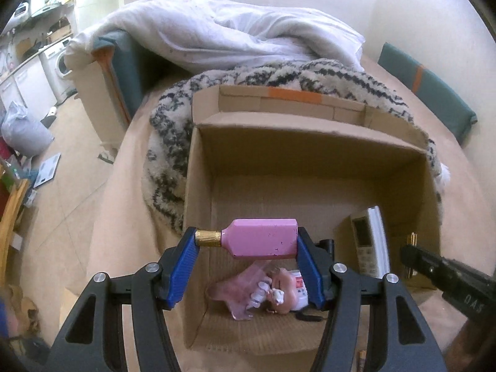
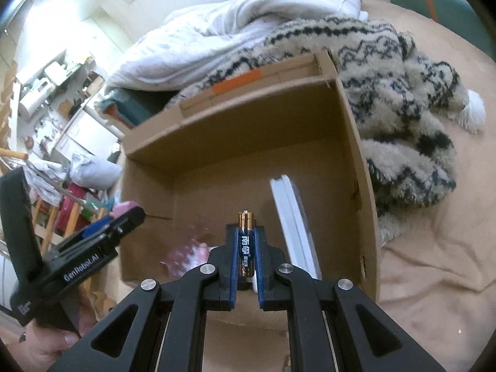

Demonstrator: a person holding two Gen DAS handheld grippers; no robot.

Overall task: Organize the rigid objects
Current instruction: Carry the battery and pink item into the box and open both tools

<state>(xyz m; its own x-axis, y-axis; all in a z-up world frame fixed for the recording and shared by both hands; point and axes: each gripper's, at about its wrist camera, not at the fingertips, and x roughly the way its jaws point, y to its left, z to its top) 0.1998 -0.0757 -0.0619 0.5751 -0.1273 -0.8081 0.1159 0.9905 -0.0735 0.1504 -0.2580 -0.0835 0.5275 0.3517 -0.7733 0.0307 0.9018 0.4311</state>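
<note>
My left gripper (image 1: pixel 246 241) is shut on a pink bottle (image 1: pixel 263 238) with a gold cap, held sideways above the open cardboard box (image 1: pixel 310 142). My right gripper (image 2: pixel 246 232) is shut on a black and gold battery (image 2: pixel 245 241), held upright over the box (image 2: pixel 235 117). The left gripper also shows at the left of the right wrist view (image 2: pixel 93 241), and the right gripper's tip at the right of the left wrist view (image 1: pixel 440 269). Inside the box lie a white remote control (image 1: pixel 369 241), also seen edge-on (image 2: pixel 294 226), and pink plastic-wrapped items (image 1: pixel 266 291).
The box sits on a beige bed sheet (image 2: pixel 434 279). A fluffy black and cream blanket (image 2: pixel 403 93) and a white duvet (image 1: pixel 232 31) lie behind it. A teal cushion (image 1: pixel 427 86) is at the far right. The floor with clutter (image 1: pixel 31 142) is to the left.
</note>
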